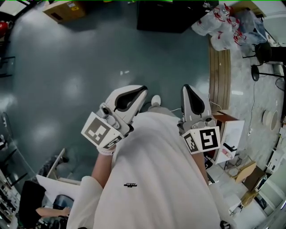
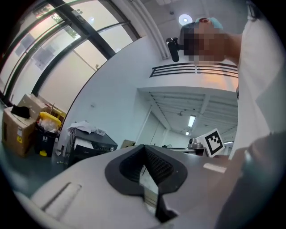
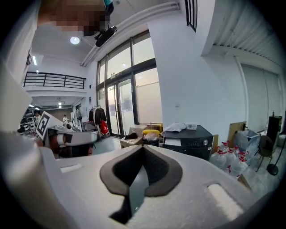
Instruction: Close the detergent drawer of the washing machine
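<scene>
A black machine (image 1: pixel 172 18) stands on the floor at the far end of the room; it also shows in the left gripper view (image 2: pixel 91 145) and the right gripper view (image 3: pixel 190 138), with white cloth on top. I cannot make out any detergent drawer on it. I hold both grippers close to my chest, far from the machine. My left gripper (image 1: pixel 142 89) points ahead, its jaws shut with nothing between them (image 2: pixel 144 147). My right gripper (image 1: pixel 187 88) is beside it, jaws likewise shut and holding nothing (image 3: pixel 143 147).
A cardboard box (image 1: pixel 67 10) lies at the far left. Bags of bottles (image 1: pixel 221 27) sit right of the machine. A wooden bench (image 1: pixel 220 74) runs along the right. A yellow bin (image 2: pixel 47 129) stands near another box (image 2: pixel 18 127). Grey floor (image 1: pixel 89 67) stretches ahead.
</scene>
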A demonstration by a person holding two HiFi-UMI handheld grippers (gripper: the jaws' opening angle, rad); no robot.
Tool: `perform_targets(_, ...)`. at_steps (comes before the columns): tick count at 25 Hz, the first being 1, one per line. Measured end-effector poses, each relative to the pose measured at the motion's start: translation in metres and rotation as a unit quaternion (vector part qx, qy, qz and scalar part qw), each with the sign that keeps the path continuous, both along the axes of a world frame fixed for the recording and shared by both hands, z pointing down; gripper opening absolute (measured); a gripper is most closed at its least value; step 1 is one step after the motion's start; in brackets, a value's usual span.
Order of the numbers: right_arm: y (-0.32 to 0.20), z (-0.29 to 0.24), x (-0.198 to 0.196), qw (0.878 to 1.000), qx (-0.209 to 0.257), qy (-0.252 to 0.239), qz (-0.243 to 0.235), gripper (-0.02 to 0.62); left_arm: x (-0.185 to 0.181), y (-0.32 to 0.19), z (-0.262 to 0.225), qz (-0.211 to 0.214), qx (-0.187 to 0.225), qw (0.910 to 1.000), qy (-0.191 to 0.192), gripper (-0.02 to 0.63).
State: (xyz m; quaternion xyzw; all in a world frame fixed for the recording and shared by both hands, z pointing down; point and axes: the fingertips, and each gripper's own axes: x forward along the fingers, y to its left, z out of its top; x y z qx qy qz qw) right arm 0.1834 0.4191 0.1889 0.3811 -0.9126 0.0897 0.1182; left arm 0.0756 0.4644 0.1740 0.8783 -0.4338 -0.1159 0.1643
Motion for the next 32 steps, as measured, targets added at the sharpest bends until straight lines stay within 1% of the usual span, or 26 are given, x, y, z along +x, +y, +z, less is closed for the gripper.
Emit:
perform_targets(4, -0.004, -0.001, -0.017, 1.0, 0.01, -0.013, 0.013, 0.002, -0.018, 0.003, -0.005, -0.003, 0.005, 1.0, -0.005, 0.006)
perform_targets(9, -0.007, 0.0, -0.04, 0.999, 0.013, -0.022, 0.027, 0.002, -0.048, 0.004, -0.011, -0.018, 0.023, 0.999, -0.034, 0.008)
perform_targets(13, 0.0, 0.005, -0.054, 1.0, 0.003, -0.018, 0.024, 0.002, -0.064, 0.008, -0.007, -0.027, 0.011, 0.9987, -0.041, 0.008)
perform_targets(15, -0.006, 0.006, -0.058, 1.0, 0.0, -0.016, 0.024, 0.002, -0.067, 0.003, -0.006, -0.027, 0.005, 0.9987, -0.044, 0.008)
perform_targets(19, -0.018, 0.014, -0.064, 1.0, -0.01, -0.016, 0.02, 0.002, -0.07, -0.012, -0.001, -0.022, -0.004, 0.9986, -0.047, 0.008)
perform_targets(23, -0.038, 0.016, -0.072, 1.0, -0.011, -0.023, 0.017, 0.002, -0.076, -0.033, -0.002, -0.028, -0.008, 0.9983, -0.051, 0.008)
perform_targets(32, -0.117, 0.019, -0.073, 0.999, -0.01, -0.042, 0.01, 0.002, -0.071, -0.111, -0.009, -0.027, -0.006, 0.9971, -0.071, 0.008)
